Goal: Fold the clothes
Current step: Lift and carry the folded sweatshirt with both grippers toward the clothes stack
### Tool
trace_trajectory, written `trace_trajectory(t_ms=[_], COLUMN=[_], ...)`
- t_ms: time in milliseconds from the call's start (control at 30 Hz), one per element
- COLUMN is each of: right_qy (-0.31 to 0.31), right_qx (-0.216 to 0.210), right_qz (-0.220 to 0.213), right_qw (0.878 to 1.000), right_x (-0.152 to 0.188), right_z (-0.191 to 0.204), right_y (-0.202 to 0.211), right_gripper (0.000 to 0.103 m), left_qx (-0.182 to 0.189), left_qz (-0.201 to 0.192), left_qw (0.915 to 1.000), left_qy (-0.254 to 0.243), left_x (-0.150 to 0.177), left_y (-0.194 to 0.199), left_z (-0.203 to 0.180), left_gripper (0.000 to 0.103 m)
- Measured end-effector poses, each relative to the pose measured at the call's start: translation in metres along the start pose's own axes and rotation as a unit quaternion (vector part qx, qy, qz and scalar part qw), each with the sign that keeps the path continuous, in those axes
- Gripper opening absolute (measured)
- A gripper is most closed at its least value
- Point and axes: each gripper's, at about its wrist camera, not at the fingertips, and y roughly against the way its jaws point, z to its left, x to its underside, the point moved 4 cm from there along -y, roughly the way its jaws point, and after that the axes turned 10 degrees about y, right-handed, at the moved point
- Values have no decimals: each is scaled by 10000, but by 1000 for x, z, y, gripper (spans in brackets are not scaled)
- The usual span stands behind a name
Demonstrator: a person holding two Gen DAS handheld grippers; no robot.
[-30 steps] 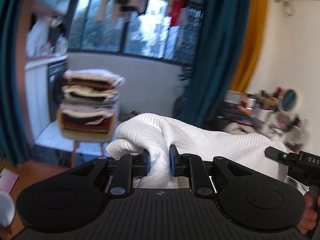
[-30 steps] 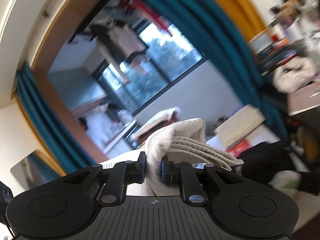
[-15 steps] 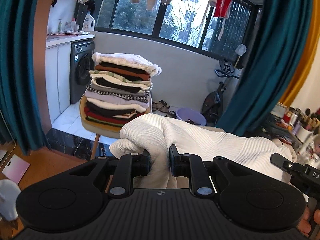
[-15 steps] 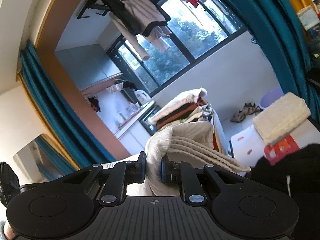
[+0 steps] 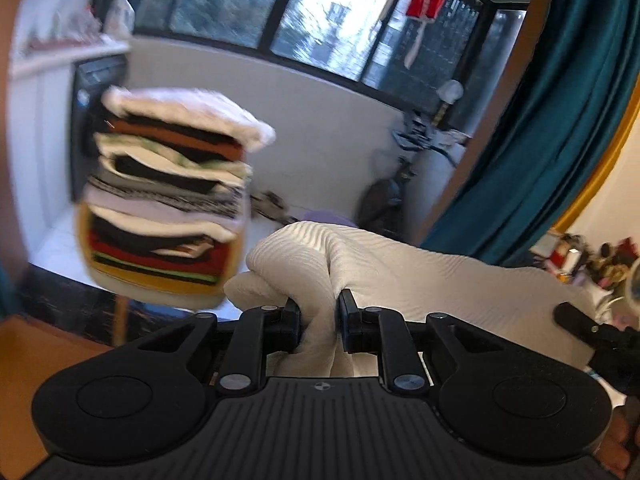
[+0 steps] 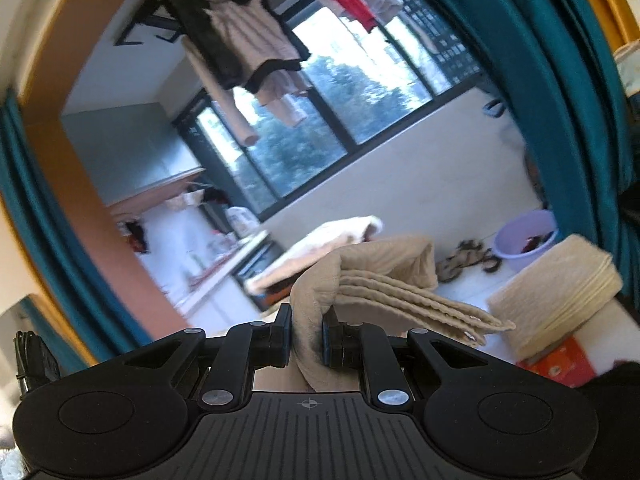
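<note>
A folded white ribbed garment (image 5: 400, 276) is held in the air between both grippers. My left gripper (image 5: 319, 322) is shut on one bunched end of it. My right gripper (image 6: 306, 330) is shut on the other end (image 6: 384, 280), where several folded layers fan out to the right. The right gripper's black body (image 5: 588, 328) shows at the right edge of the left wrist view. A tall stack of folded clothes (image 5: 168, 196) rests on a chair ahead and left of the left gripper; its white top (image 6: 320, 244) also shows in the right wrist view.
A folded beige piece (image 6: 556, 284) lies on a white surface beside an orange box (image 6: 560, 360). A purple basin (image 6: 524, 236) and shoes sit on the balcony floor. Teal curtains (image 5: 540, 140) frame the doorway. Clothes hang above the window. A cluttered desk (image 5: 580, 256) stands at the right.
Both grippers have swung with the garment toward the balcony; the clothes stack now looks nearer and larger in the left wrist view. Both grips are unchanged.
</note>
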Motion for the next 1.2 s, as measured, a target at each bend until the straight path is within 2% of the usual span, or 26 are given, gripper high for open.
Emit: trace_trajectory(t_ms=[100,267,500,700,933,1100,1200], right_qy=[107,45,-259,-204,-162,5,-66], right_qx=[289,721,1115,723,151,-274,-460], right_qz=[-67,-249,-423,-755,-1062,-1189,-1102], right_qw=[9995,9971,9925,9943,9941,9925,9928], right_x=[-7,-18,-56,-132,-236,-305,-332], right_z=[-3,9,41,66,74,67,52], right_y=[-38,-114,-253,-388,-551,-667,-736], right_gripper=[13,13,13,13,13,13,13], left_qx=[256,760,994,955,660,414,160], left_qz=[194,424,520,119,-645,-1136,-1113], left_qw=[9995,9960,9925,9925,9930,9905,9923], left_qy=[-32,-222,-484,-750,-732,-658,-512], left_x=[-19,-76,-217,-351,-495,-579,-617], left_y=[-39,-96,-157,-188,-232,-276,-312], left_z=[12,41,88,109,129,145,164], left_gripper=[18,18,18,18,18,18,18])
